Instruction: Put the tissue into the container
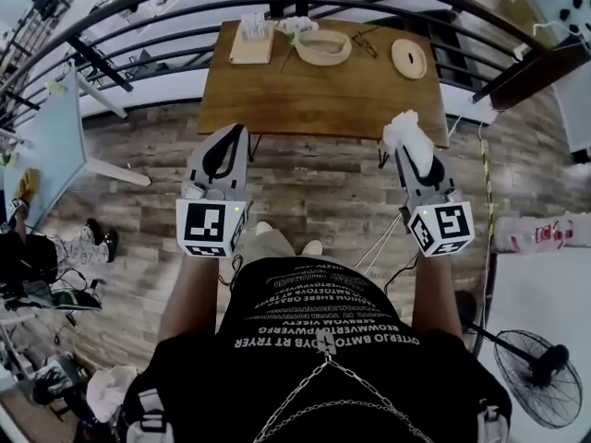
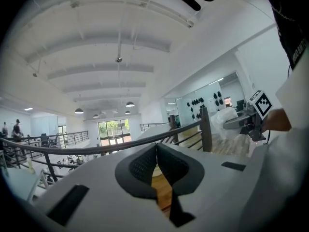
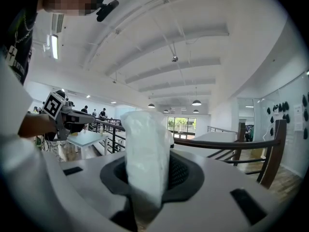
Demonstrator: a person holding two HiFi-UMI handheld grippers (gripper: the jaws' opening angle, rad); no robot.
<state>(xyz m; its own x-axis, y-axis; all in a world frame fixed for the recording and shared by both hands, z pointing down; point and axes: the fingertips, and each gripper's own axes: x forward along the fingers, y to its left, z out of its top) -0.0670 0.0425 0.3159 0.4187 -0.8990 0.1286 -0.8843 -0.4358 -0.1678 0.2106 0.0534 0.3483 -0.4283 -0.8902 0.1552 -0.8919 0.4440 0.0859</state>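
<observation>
tissue in right gripper, short of the table

- right gripper (image 1: 409, 148): jaws partly closed and clamped on a white tissue (image 1: 406, 129). in the right gripper view the tissue (image 3: 146, 151) stands upright between the black pads (image 3: 179, 170) and bunches up above the jaw tips, hiding most of the gap
- left gripper (image 1: 224, 141): jaws closed, pads meeting at the tip, nothing held. in the left gripper view only a thin sliver of wood shows below the point where the pads (image 2: 142, 167) meet
- both grippers held out in front of the person, side by side and well apart, over the plank floor (image 1: 314, 187), with the jaw tips near the front edge of the wooden table (image 1: 277, 109)
- tissue is in the air, just at the table's front right corner (not touching the top)
- on the table, along the far edge: a flat wooden tray (image 1: 251, 44) with white pieces on it at the left, an oval basket (image 1: 324, 48) beside it, a pair of glasses (image 1: 365, 41), and a round wooden disc (image 1: 409, 59) at the right
- the basket lies well apart from the tissue
- a dark metal railing (image 1: 166, 12) curves behind the table
- a standing fan (image 1: 543, 377) sits at the person's lower right
</observation>
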